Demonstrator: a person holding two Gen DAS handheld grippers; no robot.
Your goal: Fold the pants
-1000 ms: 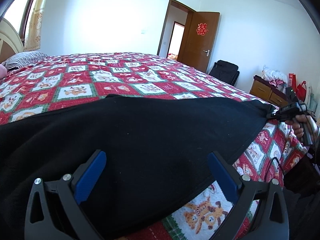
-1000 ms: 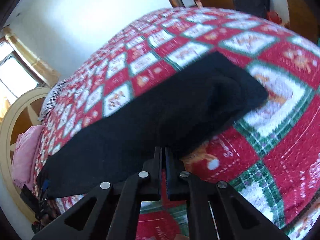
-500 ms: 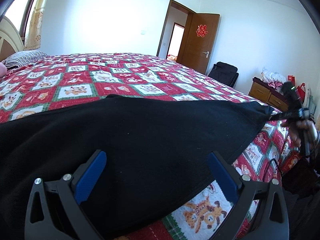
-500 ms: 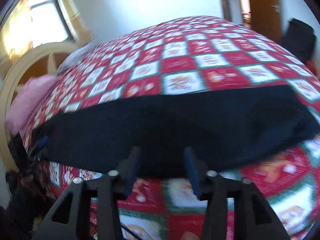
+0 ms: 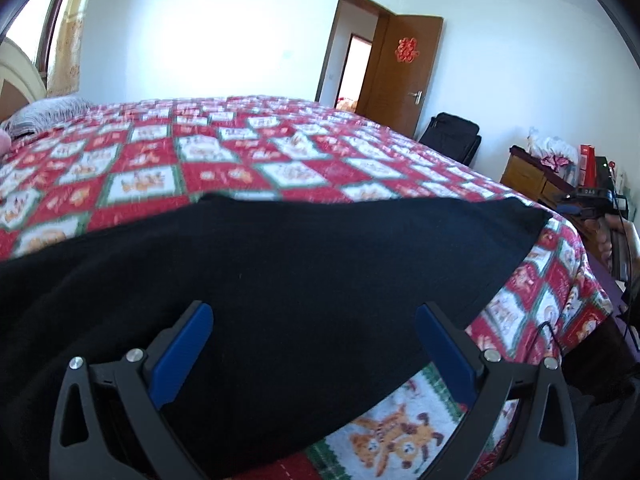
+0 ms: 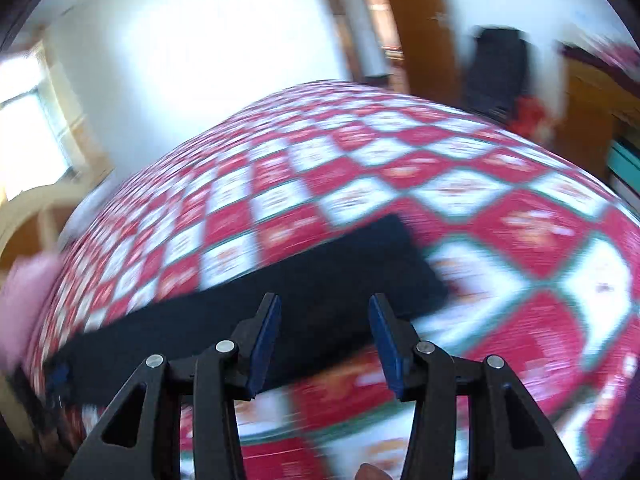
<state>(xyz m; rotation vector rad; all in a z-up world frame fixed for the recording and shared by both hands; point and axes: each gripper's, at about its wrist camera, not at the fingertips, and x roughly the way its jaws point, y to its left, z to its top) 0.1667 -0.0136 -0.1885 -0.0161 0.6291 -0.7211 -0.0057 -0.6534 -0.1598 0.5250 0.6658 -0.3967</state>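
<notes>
Black pants (image 5: 280, 272) lie flat in a long strip along the near edge of a bed with a red, white and green patchwork quilt (image 5: 224, 160). My left gripper (image 5: 314, 320) is open and empty, low over one end of the pants. My right gripper (image 6: 324, 312) is open and empty, just in front of the other end of the pants (image 6: 320, 280). The right wrist view is blurred by motion. The right gripper also shows in the left wrist view (image 5: 588, 200), off the bed's right corner, clear of the cloth.
A headboard (image 6: 36, 216) and a pink pillow (image 6: 24, 292) are at the bed's head end. An open brown door (image 5: 404, 72), a black bag (image 5: 452, 136) and a wooden dresser (image 5: 532, 176) with clutter stand by the far wall.
My right gripper let go of the pants end, opened and drew back off the bed corner. The pants end now lies flat. My left gripper stayed open and barely moved.
</notes>
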